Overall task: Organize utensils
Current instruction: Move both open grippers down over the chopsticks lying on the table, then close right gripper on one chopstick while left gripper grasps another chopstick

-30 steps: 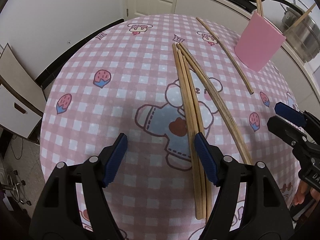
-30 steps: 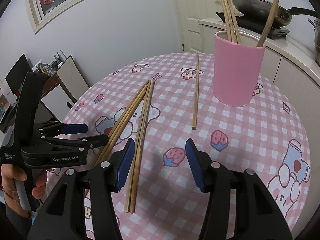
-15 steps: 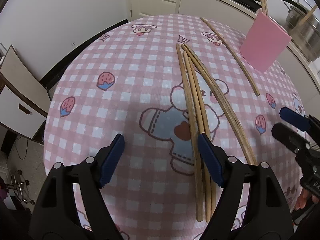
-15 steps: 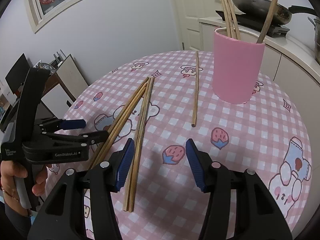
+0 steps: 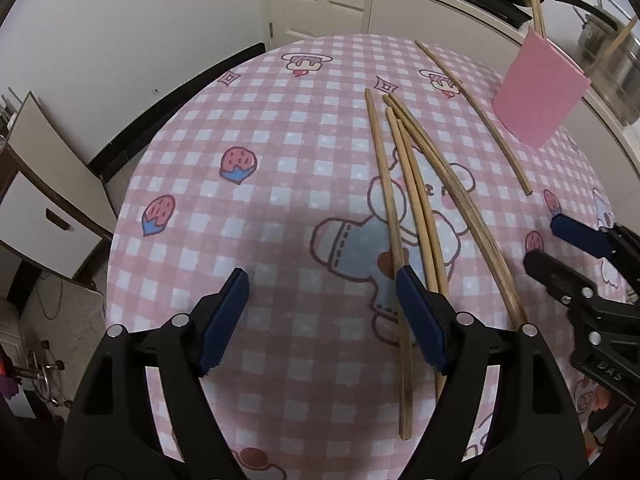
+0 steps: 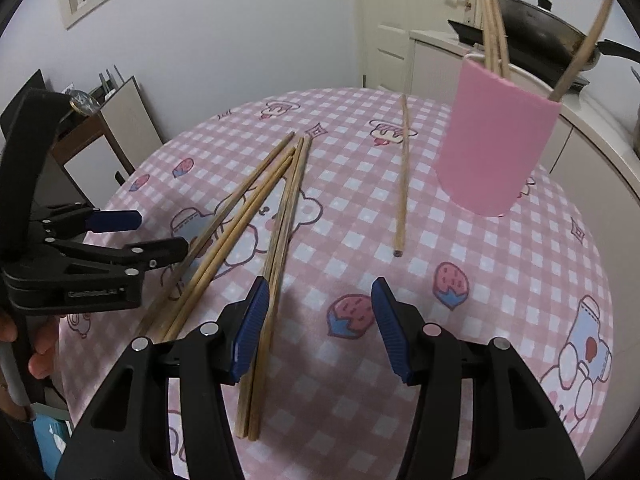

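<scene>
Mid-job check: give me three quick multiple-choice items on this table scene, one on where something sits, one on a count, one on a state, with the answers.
1. Where does the single chopstick lie?
A. Between the chopstick cluster and the pink cup
B. Inside the cup
C. Left of the cluster

2. How many chopsticks lie on the tablecloth, all counted?
A. Three
B. Six
C. Nine

3. What is in the right gripper?
A. A chopstick pair
B. The cup
C. Nothing; its jaws stand apart

Answers:
1. A, the right wrist view shows it alone, apart from both, with the cup to its right.
2. B, five in the cluster plus the single one.
3. C, only bare cloth shows between the blue pads; the nearest chopsticks pass outside the left pad.
</scene>
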